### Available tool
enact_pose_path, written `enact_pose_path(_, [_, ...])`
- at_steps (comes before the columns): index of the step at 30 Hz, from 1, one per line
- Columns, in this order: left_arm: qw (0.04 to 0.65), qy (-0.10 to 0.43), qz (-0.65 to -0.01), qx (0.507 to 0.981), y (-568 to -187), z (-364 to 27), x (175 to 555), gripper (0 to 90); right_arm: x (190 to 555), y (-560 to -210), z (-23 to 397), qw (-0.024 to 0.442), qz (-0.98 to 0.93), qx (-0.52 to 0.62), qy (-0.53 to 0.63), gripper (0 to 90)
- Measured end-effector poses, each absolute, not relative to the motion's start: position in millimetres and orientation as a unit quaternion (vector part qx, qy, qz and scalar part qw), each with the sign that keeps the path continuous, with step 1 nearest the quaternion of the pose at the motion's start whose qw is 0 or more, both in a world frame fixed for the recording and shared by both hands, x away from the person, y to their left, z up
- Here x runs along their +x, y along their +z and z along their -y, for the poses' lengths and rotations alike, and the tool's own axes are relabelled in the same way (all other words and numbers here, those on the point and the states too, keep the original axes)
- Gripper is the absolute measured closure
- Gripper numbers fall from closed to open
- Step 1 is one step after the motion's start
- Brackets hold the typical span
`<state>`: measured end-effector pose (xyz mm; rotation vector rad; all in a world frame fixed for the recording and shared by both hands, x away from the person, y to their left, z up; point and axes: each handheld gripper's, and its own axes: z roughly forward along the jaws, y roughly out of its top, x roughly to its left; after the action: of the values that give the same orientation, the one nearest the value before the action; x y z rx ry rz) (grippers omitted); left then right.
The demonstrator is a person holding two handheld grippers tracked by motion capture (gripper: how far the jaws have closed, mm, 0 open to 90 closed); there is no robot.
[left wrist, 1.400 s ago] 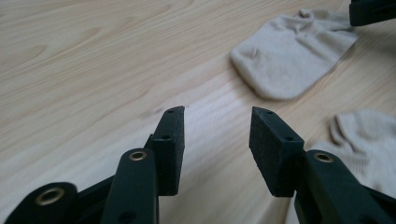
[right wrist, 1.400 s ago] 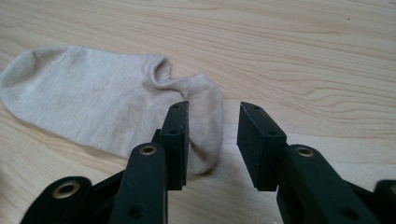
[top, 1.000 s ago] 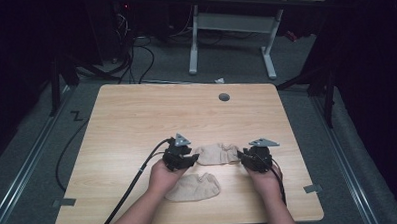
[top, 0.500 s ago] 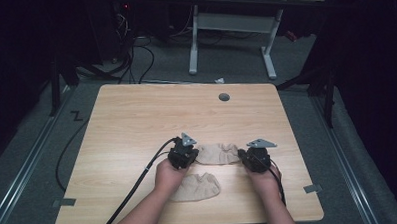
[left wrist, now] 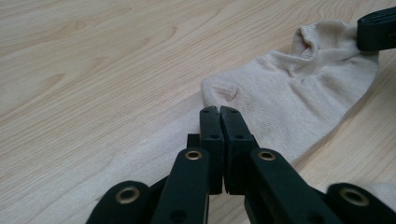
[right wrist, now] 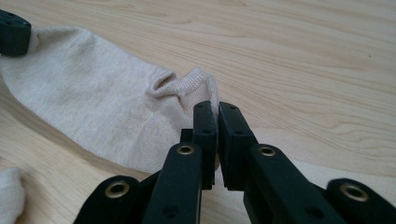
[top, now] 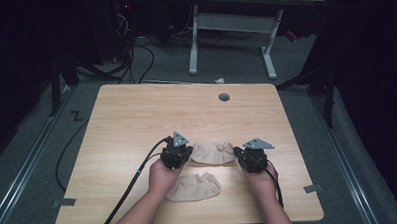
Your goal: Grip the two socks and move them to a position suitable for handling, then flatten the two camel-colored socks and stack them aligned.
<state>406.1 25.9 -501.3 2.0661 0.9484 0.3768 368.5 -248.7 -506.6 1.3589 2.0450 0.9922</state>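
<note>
Both grippers pinch the far beige sock — the left gripper clamps its toe end, the right gripper its cuff edge. Just nearer the person than that sock lies a second beige sock — flat on the wooden table.

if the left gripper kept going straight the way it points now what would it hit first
Most likely more of the far sock it is pinching, then the right gripper at the sock's other end. Depth is hard to judge, so it might slide over the fabric instead.
</note>
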Motion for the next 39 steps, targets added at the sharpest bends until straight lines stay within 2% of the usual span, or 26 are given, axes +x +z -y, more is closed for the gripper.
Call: enact_pose_path(39, [0.434, 0.165, -0.386, 0.797, -478, -88, 371, 88.5, 340, -482, 204, 0.260, -0.771, 0.426, 0.396, 86.3])
